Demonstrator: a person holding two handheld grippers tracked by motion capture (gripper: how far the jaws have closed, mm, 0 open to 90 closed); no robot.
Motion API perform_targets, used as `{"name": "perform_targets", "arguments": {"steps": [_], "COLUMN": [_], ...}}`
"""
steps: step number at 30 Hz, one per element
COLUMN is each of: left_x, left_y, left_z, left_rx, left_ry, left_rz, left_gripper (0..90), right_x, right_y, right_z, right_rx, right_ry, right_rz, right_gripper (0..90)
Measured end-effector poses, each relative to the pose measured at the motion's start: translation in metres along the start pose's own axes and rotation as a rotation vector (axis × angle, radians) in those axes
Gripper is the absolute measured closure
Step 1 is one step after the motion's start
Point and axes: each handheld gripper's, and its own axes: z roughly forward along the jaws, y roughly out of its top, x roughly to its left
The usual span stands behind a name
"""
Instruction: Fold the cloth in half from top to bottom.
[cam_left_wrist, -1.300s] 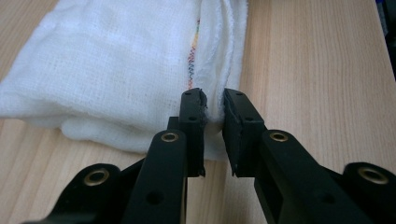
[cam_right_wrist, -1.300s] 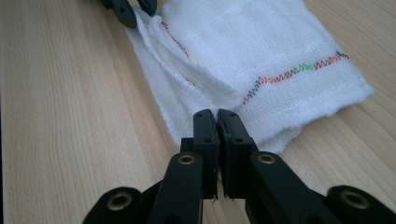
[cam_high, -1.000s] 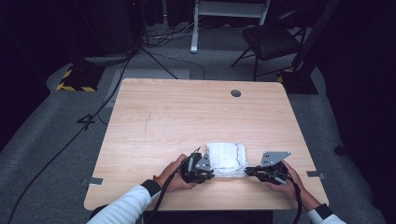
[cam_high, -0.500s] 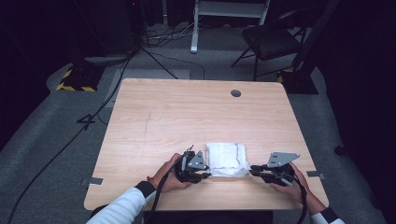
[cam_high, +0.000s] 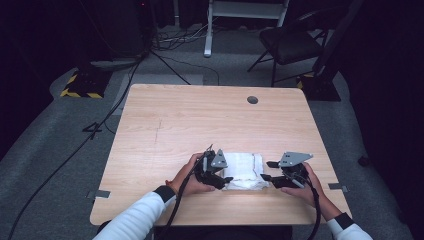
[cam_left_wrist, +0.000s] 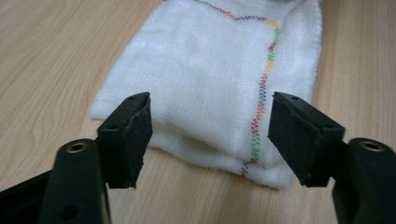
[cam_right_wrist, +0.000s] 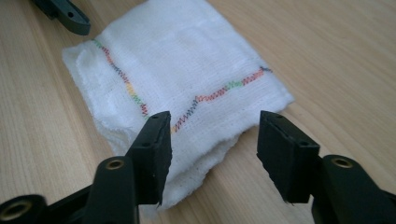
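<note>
Folded white cloth (cam_high: 244, 171) is sitting near the front edge of the wooden table (cam_high: 210, 120), right between the two hand-held grippers. It's already a neat little stack of layers, with a zigzag line of multicoloured stitching (cam_left_wrist: 262, 79) running across the top face.

Going left to right: the left gripper (cam_high: 226, 181) is at the cloth's left edge, and in the left gripper view its jaws have just been opening. They stand apart now with the folded edge lying between and beyond them, pads not pressing on anything. The cloth lies flat in the middle. The right gripper (cam_high: 267, 171) is just off the cloth's right edge, same story: jaws have just been opening, wide apart in the right gripper view, nothing pinched.

So I'd say this is the let-go step after a fold. If another fold is wanted, the next move calls for both grippers to re-pinch one edge and carry it over evenly; otherwise just back off without dragging the layers.

Brands or writing: none I can read, no label on the cloth.
</note>
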Motion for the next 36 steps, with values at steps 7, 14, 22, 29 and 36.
{"name": "perform_targets", "arguments": {"steps": [7, 14, 22, 29, 36], "left_x": [-0.004, -0.005, -0.003, 0.000, 0.003], "left_y": [-0.006, -0.006, -0.007, -0.019, -0.031], "left_z": [0.007, 0.005, -0.017, -0.036, -0.052], "left_rx": [0.035, 0.042, 0.020, 0.032, 0.044], "left_ry": [0.001, 0.013, 0.038, 0.089, 0.125], "left_rz": [0.005, 0.027, 0.031, 0.042, 0.034], "left_gripper": [24.2, 21.4, 20.2, 20.7, 20.6], "right_x": [0.007, 0.010, 0.008, 0.005, 0.003], "right_y": [-0.007, -0.004, 0.002, 0.003, 0.000], "right_z": [0.012, 0.010, -0.004, -0.017, -0.024], "right_rx": [0.050, 0.062, 0.029, 0.009, 0.015], "right_ry": [0.001, -0.018, -0.032, -0.067, -0.096], "right_rz": [-0.012, -0.046, -0.053, -0.050, -0.043], "right_gripper": [36.4, 33.4, 32.9, 32.5, 30.7]}}
